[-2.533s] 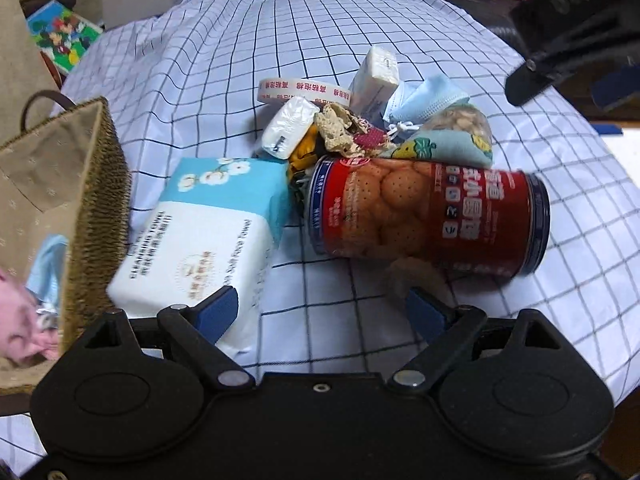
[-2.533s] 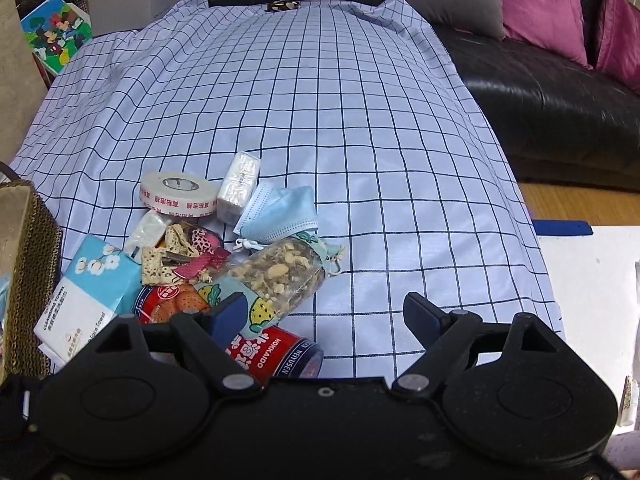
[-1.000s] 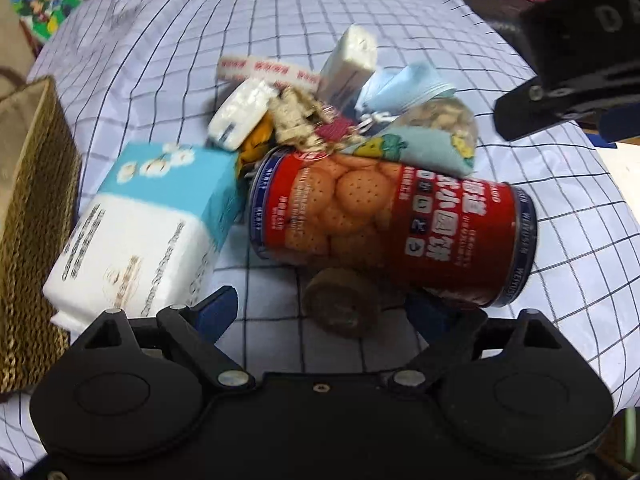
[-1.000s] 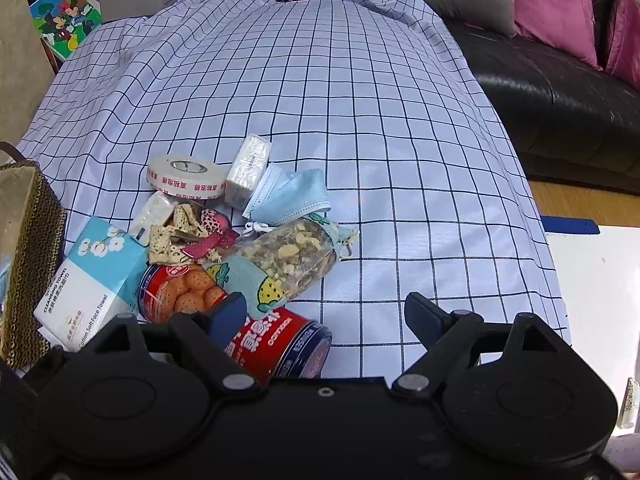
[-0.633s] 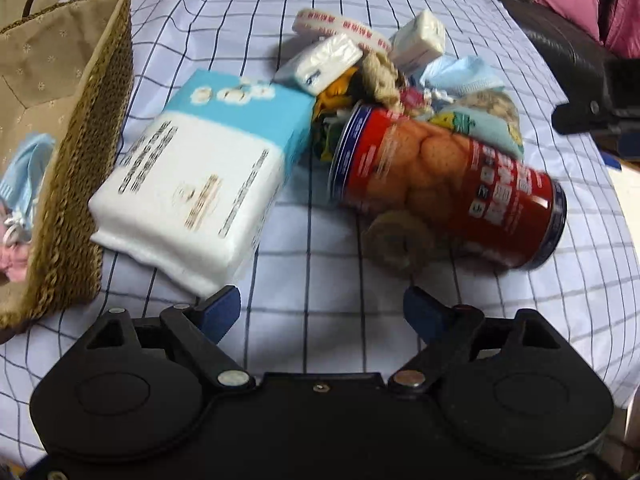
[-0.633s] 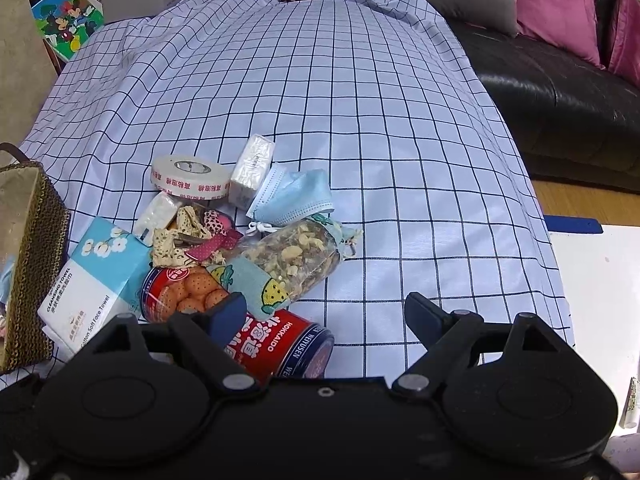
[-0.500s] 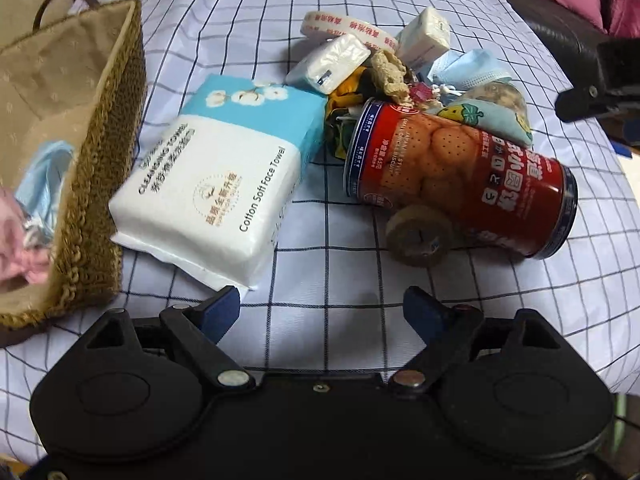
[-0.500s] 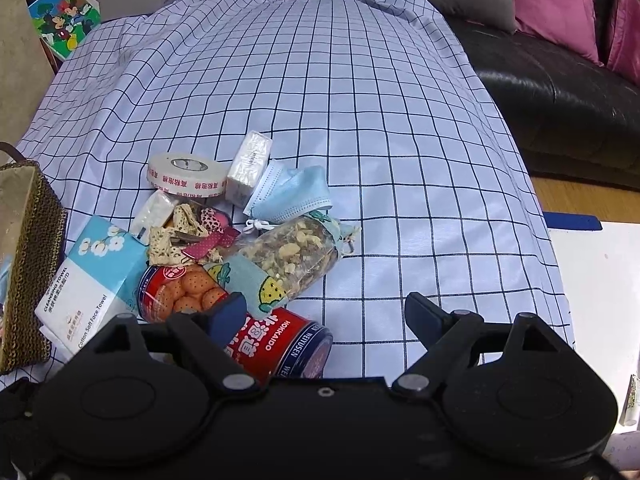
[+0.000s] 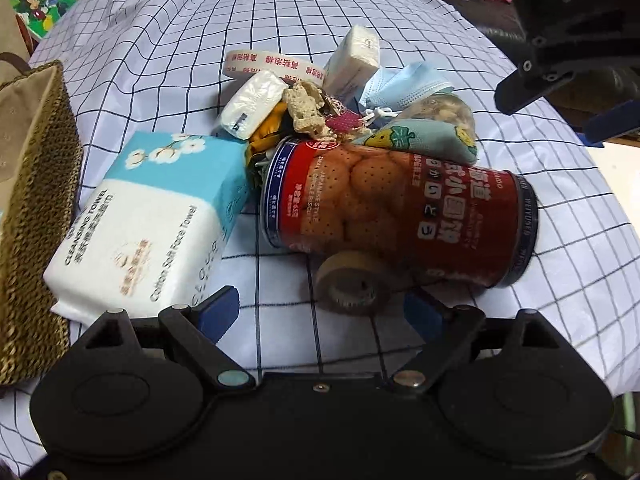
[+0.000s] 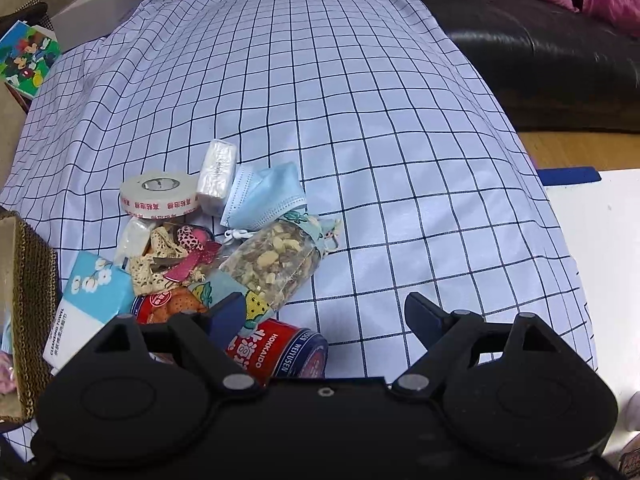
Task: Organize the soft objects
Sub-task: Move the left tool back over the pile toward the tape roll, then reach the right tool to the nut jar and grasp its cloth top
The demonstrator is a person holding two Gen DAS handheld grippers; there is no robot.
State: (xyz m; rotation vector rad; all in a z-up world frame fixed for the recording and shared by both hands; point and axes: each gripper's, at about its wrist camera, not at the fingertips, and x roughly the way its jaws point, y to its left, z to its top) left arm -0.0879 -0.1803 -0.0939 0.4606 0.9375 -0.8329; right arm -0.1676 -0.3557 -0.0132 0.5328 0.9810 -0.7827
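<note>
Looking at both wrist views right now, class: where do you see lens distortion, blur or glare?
Left wrist view: fisheye bends the checked cloth; the biscuit can is slightly soft. Right wrist view: grid lines bow outward; sharper overall, with glare on the black sofa.

My left wrist camera sits close, angled down at the biscuit can (image 9: 396, 216). My right looks down from higher, farther back; both share the clutter, can (image 10: 280, 348) at its 7 o'clock.

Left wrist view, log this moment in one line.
left tool: open, empty | ahead: tape roll, biscuit can | towel pack beside basket
</note>
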